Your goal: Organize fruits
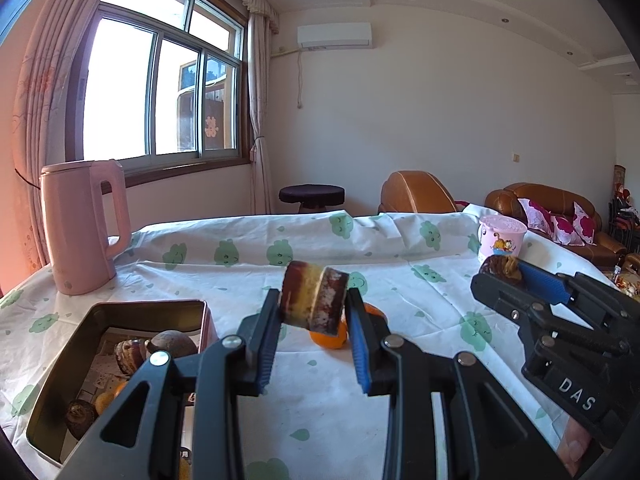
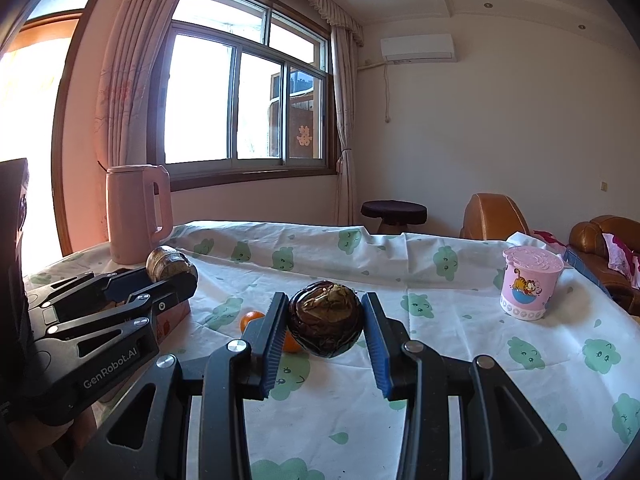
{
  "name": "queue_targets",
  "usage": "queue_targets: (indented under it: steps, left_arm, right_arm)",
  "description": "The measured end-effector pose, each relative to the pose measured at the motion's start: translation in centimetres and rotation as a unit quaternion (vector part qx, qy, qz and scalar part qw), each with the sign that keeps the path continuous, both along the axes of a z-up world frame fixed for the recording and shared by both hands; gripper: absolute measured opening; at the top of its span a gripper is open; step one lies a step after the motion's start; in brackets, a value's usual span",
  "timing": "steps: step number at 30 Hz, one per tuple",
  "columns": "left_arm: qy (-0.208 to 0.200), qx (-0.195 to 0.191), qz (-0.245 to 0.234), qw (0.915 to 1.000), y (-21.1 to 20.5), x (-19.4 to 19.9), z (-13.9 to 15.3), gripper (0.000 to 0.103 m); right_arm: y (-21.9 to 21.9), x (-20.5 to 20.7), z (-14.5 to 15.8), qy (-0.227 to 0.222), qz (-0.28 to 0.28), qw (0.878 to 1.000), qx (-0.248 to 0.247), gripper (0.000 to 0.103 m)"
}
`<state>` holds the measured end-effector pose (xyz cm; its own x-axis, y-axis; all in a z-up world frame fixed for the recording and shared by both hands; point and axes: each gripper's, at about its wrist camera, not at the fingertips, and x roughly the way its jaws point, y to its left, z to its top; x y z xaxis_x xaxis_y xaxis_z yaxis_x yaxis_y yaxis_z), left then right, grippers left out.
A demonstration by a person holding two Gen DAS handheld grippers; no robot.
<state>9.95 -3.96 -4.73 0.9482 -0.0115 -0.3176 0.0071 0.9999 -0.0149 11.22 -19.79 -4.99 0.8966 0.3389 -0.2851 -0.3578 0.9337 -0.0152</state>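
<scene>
My left gripper point(image 1: 314, 304) is shut on a dark brown and yellow fruit point(image 1: 314, 298), held above the table. It shows from the side in the right wrist view point(image 2: 172, 270). My right gripper point(image 2: 325, 318) is shut on a round dark purple-brown fruit point(image 2: 326, 318), also held above the table; it shows in the left wrist view point(image 1: 502, 270). A metal tin point(image 1: 92, 312) at the left holds several fruits. Small oranges point(image 1: 330, 338) lie on the cloth under the left gripper, and they show in the right wrist view point(image 2: 252, 318).
A pink kettle point(image 1: 82, 226) stands at the table's far left. A pink cartoon cup point(image 2: 530, 286) stands at the far right. The table has a white cloth point(image 1: 420, 320) with green prints. Sofas point(image 1: 552, 208) and a stool point(image 1: 312, 196) stand beyond.
</scene>
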Motion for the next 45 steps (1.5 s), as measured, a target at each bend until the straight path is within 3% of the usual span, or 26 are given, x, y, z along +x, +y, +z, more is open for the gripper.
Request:
queue_targets:
  steps: [45]
  left_arm:
    - [0.057, -0.041, 0.118, 0.9905, 13.9, -2.2, -1.2, 0.033]
  right_arm:
    - [15.0, 0.1, 0.2, 0.042, 0.156, 0.987, -0.021, 0.04]
